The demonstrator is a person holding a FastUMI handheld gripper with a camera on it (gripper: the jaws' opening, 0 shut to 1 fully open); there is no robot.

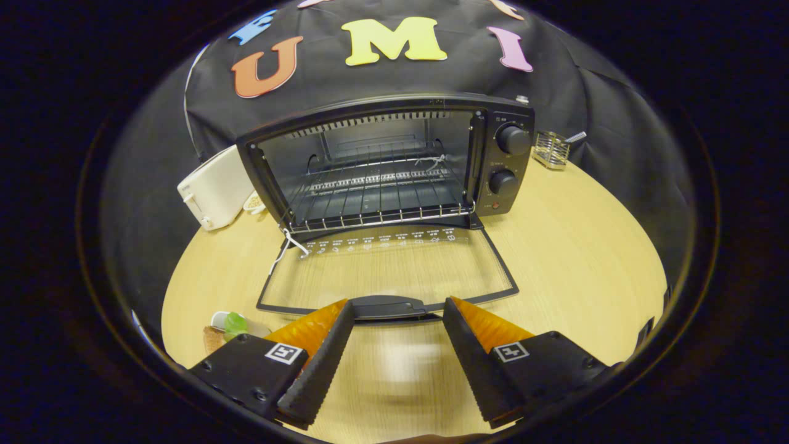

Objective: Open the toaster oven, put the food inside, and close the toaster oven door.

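While the gripper (397, 311) gapes empty, the toaster oven (382, 163) sits beyond, door (388, 271) folded down.

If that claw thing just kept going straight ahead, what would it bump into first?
Most likely the door handle of the toaster oven. The open gripper points at it, fingertips either side of the folded-down door's front edge. Height is hard to judge; it might pass just over.

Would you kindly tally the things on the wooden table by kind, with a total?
Toaster oven, door open flat: 1
White toaster: 1
Wire rack holder: 1
Food items, left of the open, empty hand-held gripper: 1 cluster, pieces unclear
Total: 4
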